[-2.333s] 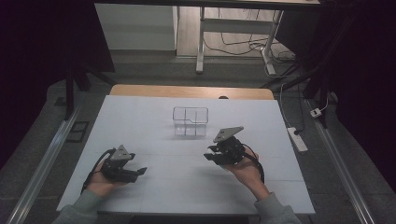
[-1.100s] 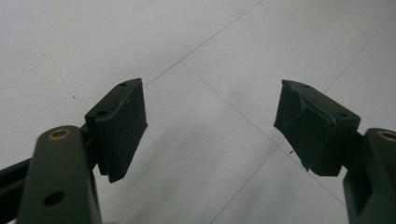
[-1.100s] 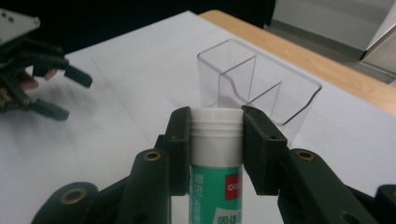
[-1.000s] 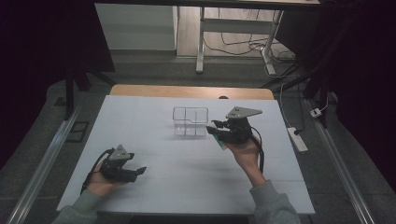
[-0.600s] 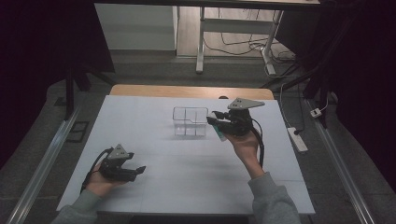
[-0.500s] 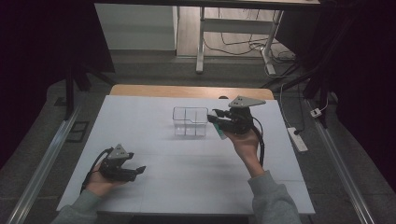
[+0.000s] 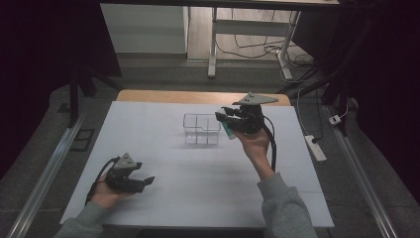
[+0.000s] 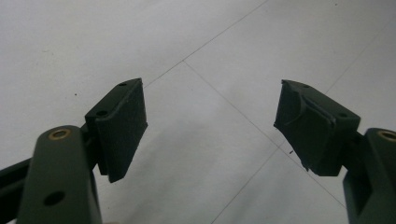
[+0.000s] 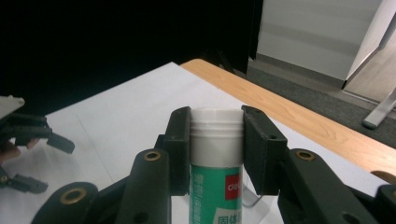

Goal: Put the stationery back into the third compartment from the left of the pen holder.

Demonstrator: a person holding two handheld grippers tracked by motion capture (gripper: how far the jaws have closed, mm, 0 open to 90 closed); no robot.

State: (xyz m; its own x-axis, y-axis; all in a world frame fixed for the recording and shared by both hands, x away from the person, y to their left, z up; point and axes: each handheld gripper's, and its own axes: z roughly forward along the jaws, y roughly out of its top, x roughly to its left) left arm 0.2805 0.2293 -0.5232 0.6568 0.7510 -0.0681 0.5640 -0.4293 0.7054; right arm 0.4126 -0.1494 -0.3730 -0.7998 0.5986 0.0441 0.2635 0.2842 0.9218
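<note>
right gripper | fingers clamp glue stick (beside clear box)

Right tool raised, clamped; left tool apparently resting, agape.

**Where my three cameras sit**

My high view hangs above the near edge of the table and looks forward and down, far enough back to take in the whole white top, the floor beyond and both forearms coming in from below.

My left gripper view rides low on the left gripper, facing steeply down, very close to the white surface.

My right gripper view rides on the right gripper, raised and facing roughly level across the table toward its wooden edge. It also catches the left gripper farther off, which the high view shares.
</note>
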